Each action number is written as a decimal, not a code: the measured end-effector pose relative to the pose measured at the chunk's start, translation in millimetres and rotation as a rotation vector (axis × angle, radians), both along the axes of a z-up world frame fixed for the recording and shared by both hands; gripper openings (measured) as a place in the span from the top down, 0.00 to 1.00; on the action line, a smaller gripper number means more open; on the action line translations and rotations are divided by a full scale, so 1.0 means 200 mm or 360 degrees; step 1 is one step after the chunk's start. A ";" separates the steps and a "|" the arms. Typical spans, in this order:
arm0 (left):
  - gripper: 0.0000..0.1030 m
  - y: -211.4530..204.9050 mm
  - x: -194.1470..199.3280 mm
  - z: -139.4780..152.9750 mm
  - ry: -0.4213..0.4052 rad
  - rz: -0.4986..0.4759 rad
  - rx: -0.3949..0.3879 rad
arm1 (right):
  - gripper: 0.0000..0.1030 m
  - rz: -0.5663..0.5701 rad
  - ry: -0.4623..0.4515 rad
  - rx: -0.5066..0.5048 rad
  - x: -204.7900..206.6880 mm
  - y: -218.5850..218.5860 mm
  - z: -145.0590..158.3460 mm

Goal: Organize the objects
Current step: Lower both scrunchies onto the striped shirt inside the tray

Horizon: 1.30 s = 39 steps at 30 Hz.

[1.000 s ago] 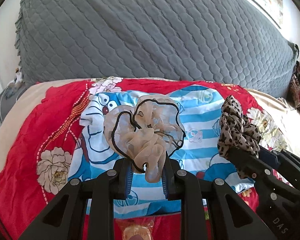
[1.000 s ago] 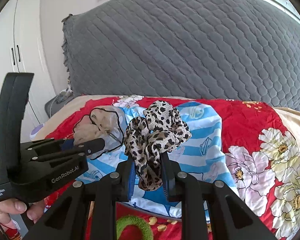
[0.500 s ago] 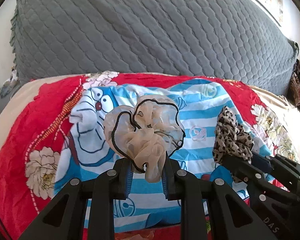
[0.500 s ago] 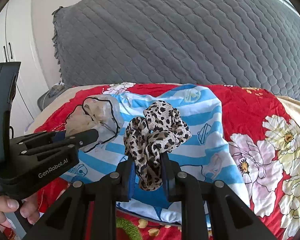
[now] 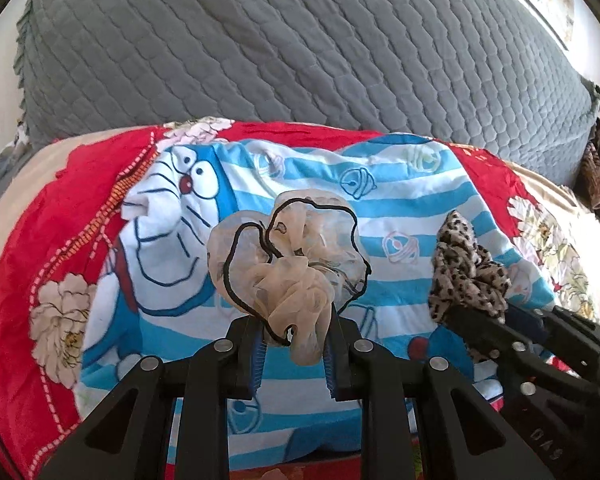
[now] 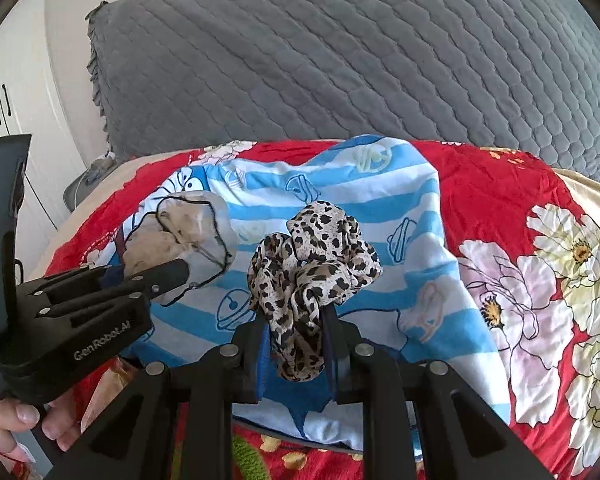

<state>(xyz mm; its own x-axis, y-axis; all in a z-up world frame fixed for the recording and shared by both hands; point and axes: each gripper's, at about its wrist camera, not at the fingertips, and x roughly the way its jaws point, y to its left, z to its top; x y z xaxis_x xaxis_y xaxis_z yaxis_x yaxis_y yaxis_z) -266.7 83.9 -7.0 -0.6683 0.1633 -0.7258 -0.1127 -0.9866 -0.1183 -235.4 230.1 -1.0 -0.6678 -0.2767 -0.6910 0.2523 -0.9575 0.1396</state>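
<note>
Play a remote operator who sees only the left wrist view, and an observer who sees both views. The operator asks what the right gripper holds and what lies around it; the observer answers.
Operator: My left gripper pinches a beige scrunchie. What hangs under the right one's leopard scrunchie?
Observer: A loop of it droops between the right gripper fingers, which are shut on it.
Operator: What lies right of the striped cartoon cloth?
Observer: A red blanket with big white flowers.
Operator: Anything behind my gripper?
Observer: A bare hand grips its handle, with white cupboard doors beyond.
</note>
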 end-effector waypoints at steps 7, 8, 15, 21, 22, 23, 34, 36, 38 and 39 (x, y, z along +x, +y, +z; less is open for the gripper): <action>0.77 0.04 -0.01 -0.04 -0.0018 -0.0024 -0.0020 | 0.78 0.0003 -0.0087 0.0047 -0.01 -0.02 -0.06; 0.77 0.03 -0.01 -0.04 -0.0021 -0.0022 -0.0023 | 0.78 0.0001 -0.0094 0.0049 -0.02 -0.02 -0.07; 0.77 0.02 -0.03 -0.10 -0.0065 -0.0013 -0.0030 | 0.78 -0.0027 -0.0134 0.0071 -0.05 0.00 -0.11; 0.77 0.02 -0.04 -0.13 -0.0088 0.0004 -0.0030 | 0.78 -0.0025 -0.0141 0.0087 -0.06 -0.01 -0.14; 0.76 0.02 -0.03 -0.13 -0.0085 0.0003 -0.0037 | 0.77 -0.0022 -0.0142 0.0087 -0.06 -0.01 -0.14; 0.75 0.02 -0.03 -0.13 -0.0084 0.0003 -0.0047 | 0.77 -0.0022 -0.0144 0.0082 -0.06 -0.01 -0.14; 0.66 0.01 -0.02 -0.13 -0.0096 0.0022 -0.0062 | 0.74 -0.0011 -0.0174 0.0009 -0.06 0.01 -0.13; 0.62 0.00 -0.01 -0.13 -0.0096 0.0030 -0.0061 | 0.74 -0.0008 -0.0174 0.0007 -0.06 0.01 -0.13; 0.60 0.00 -0.01 -0.13 -0.0092 0.0027 -0.0073 | 0.73 -0.0003 -0.0173 0.0000 -0.06 0.01 -0.13; 0.58 0.00 0.00 -0.13 -0.0089 0.0024 -0.0081 | 0.73 -0.0004 -0.0175 -0.0005 -0.06 0.01 -0.12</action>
<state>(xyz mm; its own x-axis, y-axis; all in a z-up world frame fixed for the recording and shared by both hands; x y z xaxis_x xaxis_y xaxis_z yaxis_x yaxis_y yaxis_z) -267.1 83.0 -33.2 -0.6286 0.1153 -0.7692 -0.0923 -0.9930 -0.0735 -246.9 232.4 -25.6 -0.5887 -0.2772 -0.7593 0.2326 -0.9577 0.1693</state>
